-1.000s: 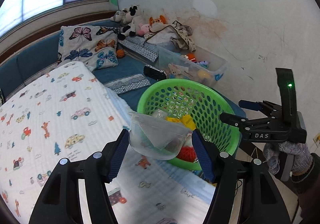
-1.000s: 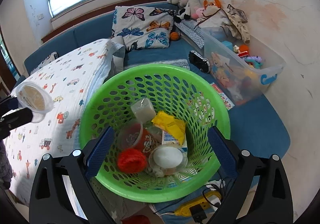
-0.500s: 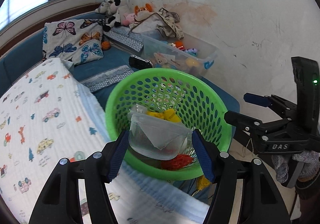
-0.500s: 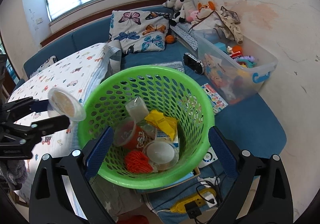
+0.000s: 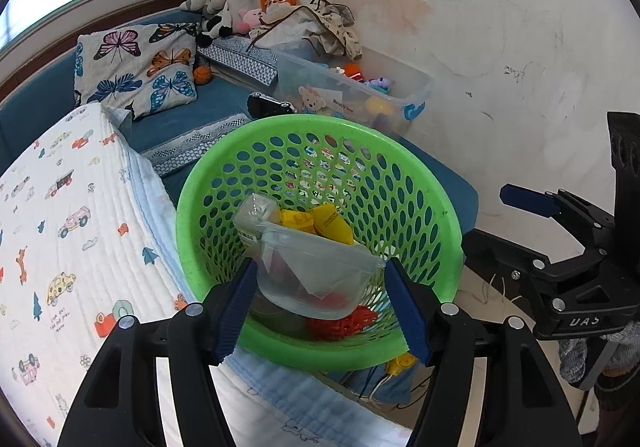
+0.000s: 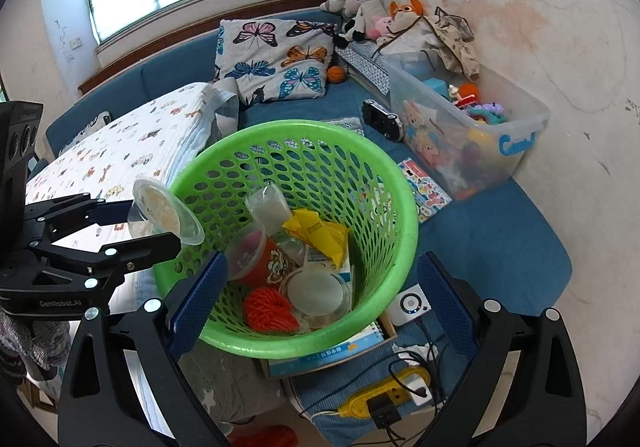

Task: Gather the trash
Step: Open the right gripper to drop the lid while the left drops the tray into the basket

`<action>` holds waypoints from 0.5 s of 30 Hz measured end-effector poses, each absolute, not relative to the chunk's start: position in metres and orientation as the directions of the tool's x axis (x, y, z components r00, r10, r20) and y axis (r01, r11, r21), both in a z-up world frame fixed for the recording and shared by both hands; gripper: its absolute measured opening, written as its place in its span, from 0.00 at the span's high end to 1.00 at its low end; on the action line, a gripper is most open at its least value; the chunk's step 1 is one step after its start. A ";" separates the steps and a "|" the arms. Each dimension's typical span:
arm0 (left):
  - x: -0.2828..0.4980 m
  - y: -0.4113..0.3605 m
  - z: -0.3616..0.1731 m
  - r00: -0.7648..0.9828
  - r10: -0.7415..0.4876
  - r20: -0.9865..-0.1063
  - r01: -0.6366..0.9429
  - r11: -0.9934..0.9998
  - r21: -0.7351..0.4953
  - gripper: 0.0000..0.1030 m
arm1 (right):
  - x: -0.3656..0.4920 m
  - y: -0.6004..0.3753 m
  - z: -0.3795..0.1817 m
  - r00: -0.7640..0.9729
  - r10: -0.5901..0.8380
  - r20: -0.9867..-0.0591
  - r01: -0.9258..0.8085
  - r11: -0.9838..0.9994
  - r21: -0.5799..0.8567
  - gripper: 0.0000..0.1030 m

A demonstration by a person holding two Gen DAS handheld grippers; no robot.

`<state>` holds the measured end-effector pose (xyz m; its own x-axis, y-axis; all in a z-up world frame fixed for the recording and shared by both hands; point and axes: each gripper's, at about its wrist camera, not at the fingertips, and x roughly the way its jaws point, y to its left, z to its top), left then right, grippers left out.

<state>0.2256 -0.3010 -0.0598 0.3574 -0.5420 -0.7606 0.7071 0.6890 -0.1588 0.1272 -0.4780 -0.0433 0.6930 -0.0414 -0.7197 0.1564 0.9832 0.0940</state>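
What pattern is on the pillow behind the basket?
Colourful butterflies on the pale fabric pillow; clearest in the right wrist view.

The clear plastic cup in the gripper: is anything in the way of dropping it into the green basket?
Nothing visible blocks it. The clear plastic cup sits between the left gripper's opening jaws at the green basket's near rim. The basket's mouth is open; trash lies only at the bottom.

Green basket (image 6: 404,215): glossy perforated plastic. Cup (image 5: 316,275) in left claw (image 5: 320,297): thin clear plastic, smooth. Claw pads (image 5: 236,305): ribbed blue, arms matt black plastic with metal screws. Quilt (image 5: 60,215) at 9 o'clock: textured printed cloth. Wall (image 5: 500,27): matt, stained, scuffed. Toy bin (image 6: 516,135): translucent plastic.
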 end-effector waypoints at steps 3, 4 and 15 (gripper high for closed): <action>0.226 -0.303 -0.060 0.362 -0.543 -0.758 0.706 0.691 -0.157 0.30 | 0.127 -0.478 -0.043 0.692 -0.042 -0.721 0.156 0.983 0.093 0.08; 0.226 -0.303 -0.060 0.361 -0.546 -0.756 0.708 0.688 -0.159 0.30 | 0.127 -0.479 -0.044 0.692 -0.041 -0.721 0.156 0.983 0.094 0.08; 0.222 -0.280 -0.054 0.401 -0.549 -0.733 0.680 0.714 -0.164 0.19 | 0.120 -0.468 -0.046 0.692 -0.014 -0.721 0.140 0.983 0.115 0.08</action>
